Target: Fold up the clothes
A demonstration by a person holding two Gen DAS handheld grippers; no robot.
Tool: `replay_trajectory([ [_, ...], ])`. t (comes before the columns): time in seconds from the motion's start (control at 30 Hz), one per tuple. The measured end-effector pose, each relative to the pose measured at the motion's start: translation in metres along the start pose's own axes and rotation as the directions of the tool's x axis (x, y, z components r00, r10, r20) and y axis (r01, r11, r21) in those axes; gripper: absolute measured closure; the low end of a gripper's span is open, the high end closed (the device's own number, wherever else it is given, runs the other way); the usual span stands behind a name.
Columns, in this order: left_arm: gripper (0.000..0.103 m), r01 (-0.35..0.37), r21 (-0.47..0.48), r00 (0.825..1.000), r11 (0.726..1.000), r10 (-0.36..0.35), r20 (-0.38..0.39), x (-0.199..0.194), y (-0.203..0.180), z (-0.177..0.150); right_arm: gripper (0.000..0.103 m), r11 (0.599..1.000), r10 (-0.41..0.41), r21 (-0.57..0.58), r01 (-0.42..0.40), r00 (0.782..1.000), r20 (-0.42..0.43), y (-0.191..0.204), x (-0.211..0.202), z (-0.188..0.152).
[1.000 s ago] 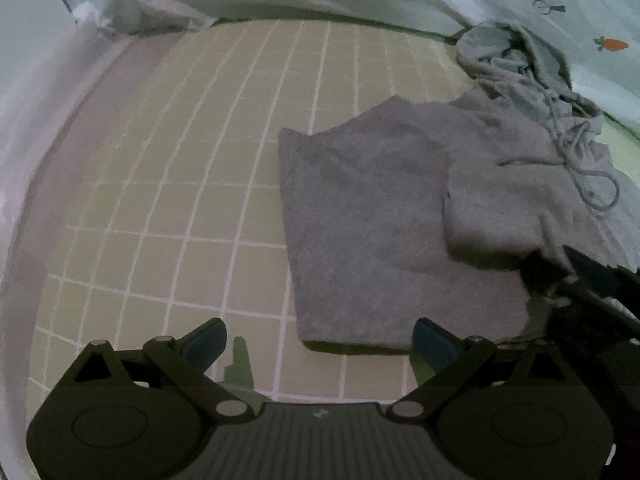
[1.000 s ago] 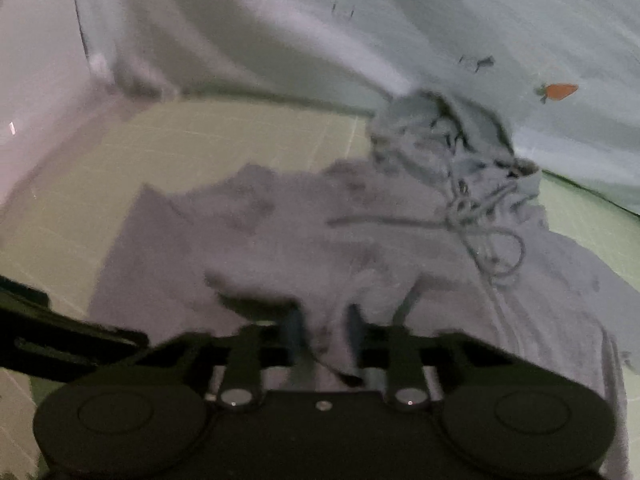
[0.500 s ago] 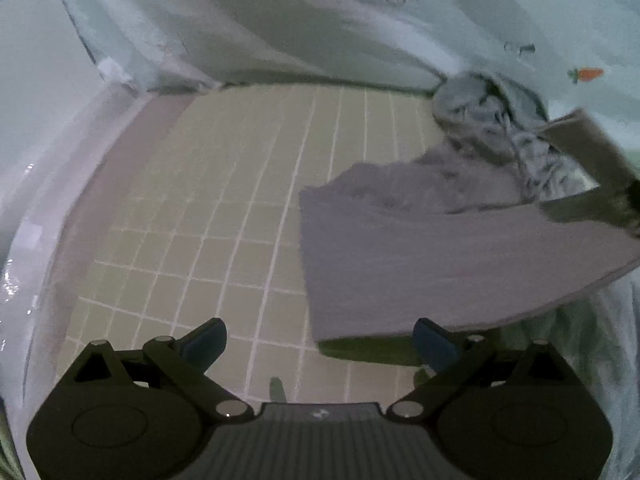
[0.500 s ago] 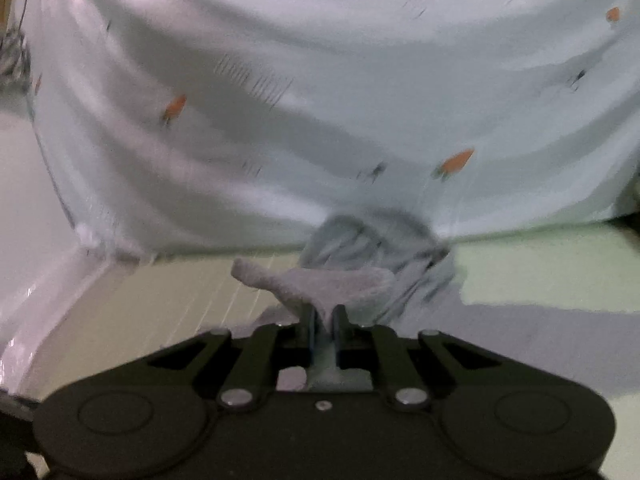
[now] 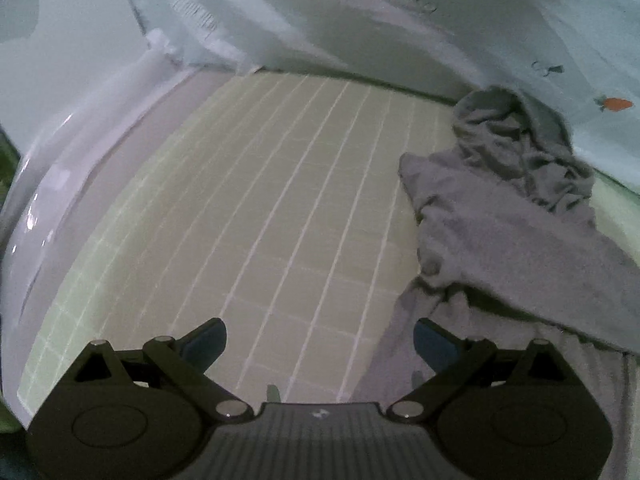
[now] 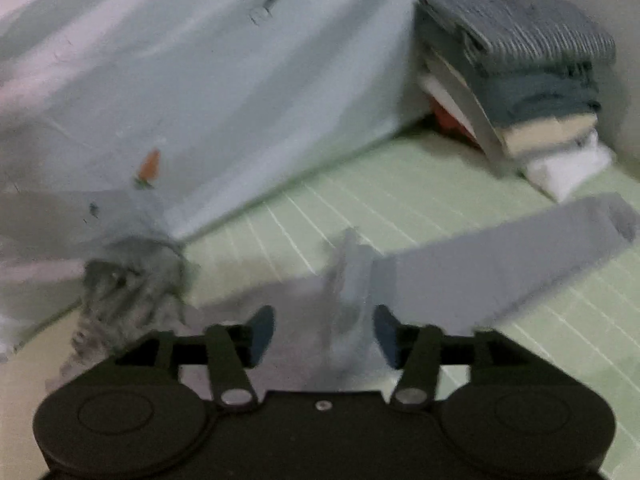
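Note:
A grey hoodie (image 5: 512, 240) lies on the pale green gridded mat (image 5: 280, 220), its crumpled hood (image 5: 520, 140) at the far right of the left wrist view. My left gripper (image 5: 320, 344) is open over bare mat, just left of the hoodie's edge, with nothing between its fingers. In the blurred right wrist view the hoodie's sleeve (image 6: 500, 264) stretches out to the right across the mat (image 6: 420, 200). My right gripper (image 6: 324, 336) has its jaws opening, and a fold of the grey cloth (image 6: 348, 280) stands loose between them, touching neither pad.
A pale sheet with small carrot prints (image 6: 200, 80) hangs behind the mat. A stack of folded clothes (image 6: 516, 80) sits at the back right corner. A white smooth edge (image 5: 60, 184) borders the mat on the left.
The right gripper swung the grey sleeve from left to right across the hoodie, then its jaws came apart and let the cloth go. The left gripper drifted left, still open.

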State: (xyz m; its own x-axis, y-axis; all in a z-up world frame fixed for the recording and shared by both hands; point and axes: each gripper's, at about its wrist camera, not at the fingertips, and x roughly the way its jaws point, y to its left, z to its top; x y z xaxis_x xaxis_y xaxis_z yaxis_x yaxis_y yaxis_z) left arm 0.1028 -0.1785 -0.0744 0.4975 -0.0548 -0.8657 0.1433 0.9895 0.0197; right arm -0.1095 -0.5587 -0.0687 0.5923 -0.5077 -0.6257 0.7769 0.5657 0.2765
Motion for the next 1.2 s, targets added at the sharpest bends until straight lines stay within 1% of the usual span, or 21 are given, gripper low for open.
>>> replay_trajectory([
  [0.1, 0.004, -0.009, -0.002, 1.0, 1.0, 0.009, -0.029, 0.012, -0.006, 0.002, 0.03, 1.0, -0.005, -0.009, 0.004, 0.999, -0.052, -0.014, 0.009, -0.008],
  [0.23, 0.004, -0.012, 0.011, 0.999, 1.0, 0.013, -0.045, 0.028, -0.018, 0.014, 0.026, 1.0, -0.026, -0.02, 0.025, 0.997, -0.076, -0.022, 0.035, -0.003],
  [0.3, 0.004, -0.008, 0.014, 0.999, 1.0, 0.008, -0.048, 0.037, -0.026, 0.023, 0.021, 0.997, -0.07, -0.018, 0.069, 0.994, -0.082, -0.027, 0.052, 0.002],
  [0.37, 0.004, 0.006, 0.018, 0.999, 1.0, -0.005, -0.054, 0.046, -0.033, 0.034, 0.021, 0.993, -0.119, -0.002, 0.119, 0.989, -0.09, -0.035, 0.068, 0.007],
  [0.47, 0.004, 0.021, 0.047, 0.998, 0.999, -0.018, -0.061, 0.053, -0.044, 0.045, 0.018, 0.981, -0.189, 0.017, 0.193, 0.972, -0.143, -0.047, 0.095, 0.016],
  [0.53, 0.004, 0.014, 0.073, 0.998, 0.997, -0.009, -0.069, 0.057, -0.05, 0.047, 0.016, 0.976, -0.217, -0.01, 0.219, 0.959, -0.184, -0.052, 0.106, 0.018],
  [0.6, 0.004, 0.009, 0.091, 0.997, 0.996, -0.002, -0.076, 0.062, -0.054, 0.047, 0.015, 0.979, -0.205, -0.037, 0.202, 0.956, -0.208, -0.056, 0.113, 0.017],
  [0.63, 0.004, 0.006, 0.095, 0.997, 0.995, 0.001, -0.081, 0.065, -0.055, 0.047, 0.016, 0.982, -0.189, -0.057, 0.181, 0.962, -0.199, -0.056, 0.113, 0.016],
  [0.67, 0.004, 0.005, 0.092, 0.996, 0.996, 0.003, -0.089, 0.067, -0.055, 0.046, 0.023, 0.984, -0.172, -0.078, 0.16, 0.967, -0.19, -0.057, 0.112, 0.015],
  [0.7, 0.004, 0.004, 0.086, 0.995, 0.996, 0.004, -0.098, 0.07, -0.055, 0.046, 0.042, 0.984, -0.16, -0.104, 0.144, 0.971, -0.179, -0.056, 0.111, 0.013],
  [0.73, 0.004, 0.004, 0.08, 0.994, 0.997, 0.005, -0.108, 0.072, -0.054, 0.045, 0.055, 0.985, -0.145, -0.118, 0.125, 0.973, -0.18, -0.055, 0.109, 0.014],
  [0.77, 0.004, 0.003, 0.074, 0.993, 0.997, 0.006, -0.118, 0.074, -0.054, 0.044, 0.075, 0.985, -0.13, -0.132, 0.107, 0.975, -0.18, -0.054, 0.107, 0.015],
  [0.8, 0.004, 0.002, 0.074, 0.993, 0.997, 0.007, -0.122, 0.075, -0.054, 0.043, 0.09, 0.985, -0.115, -0.146, 0.089, 0.977, -0.181, -0.053, 0.105, 0.016],
  [0.87, 0.004, 0.001, 0.083, 0.993, 0.997, 0.009, -0.122, 0.076, -0.054, 0.042, 0.091, 0.986, -0.09, -0.152, 0.064, 0.981, -0.174, -0.051, 0.101, 0.023],
  [0.93, 0.004, -0.001, 0.09, 0.992, 0.996, 0.012, -0.123, 0.077, -0.054, 0.042, 0.092, 0.986, -0.067, -0.159, 0.051, 0.993, -0.095, -0.043, 0.08, 0.039],
  [1.0, 0.004, -0.002, 0.094, 0.992, 0.996, 0.014, -0.125, 0.078, -0.054, 0.041, 0.092, 0.985, -0.042, -0.167, 0.039, 0.999, -0.016, -0.036, 0.06, 0.056],
  [1.03, 0.004, -0.003, 0.097, 0.992, 0.995, 0.015, -0.125, 0.078, -0.054, 0.041, 0.092, 0.991, -0.02, -0.135, 0.024, 0.999, 0.032, -0.037, 0.046, 0.064],
  [1.1, 0.004, -0.005, 0.098, 0.992, 0.995, 0.018, -0.127, 0.079, -0.055, 0.04, 0.092, 0.997, 0.019, -0.071, -0.01, 0.991, 0.13, -0.038, 0.017, 0.08],
  [1.2, 0.003, 0.005, 0.079, 0.99, 0.997, 0.006, -0.142, 0.084, -0.055, 0.038, 0.092, 0.993, -0.059, -0.091, 0.071, 0.99, 0.128, -0.046, 0.025, 0.078],
])
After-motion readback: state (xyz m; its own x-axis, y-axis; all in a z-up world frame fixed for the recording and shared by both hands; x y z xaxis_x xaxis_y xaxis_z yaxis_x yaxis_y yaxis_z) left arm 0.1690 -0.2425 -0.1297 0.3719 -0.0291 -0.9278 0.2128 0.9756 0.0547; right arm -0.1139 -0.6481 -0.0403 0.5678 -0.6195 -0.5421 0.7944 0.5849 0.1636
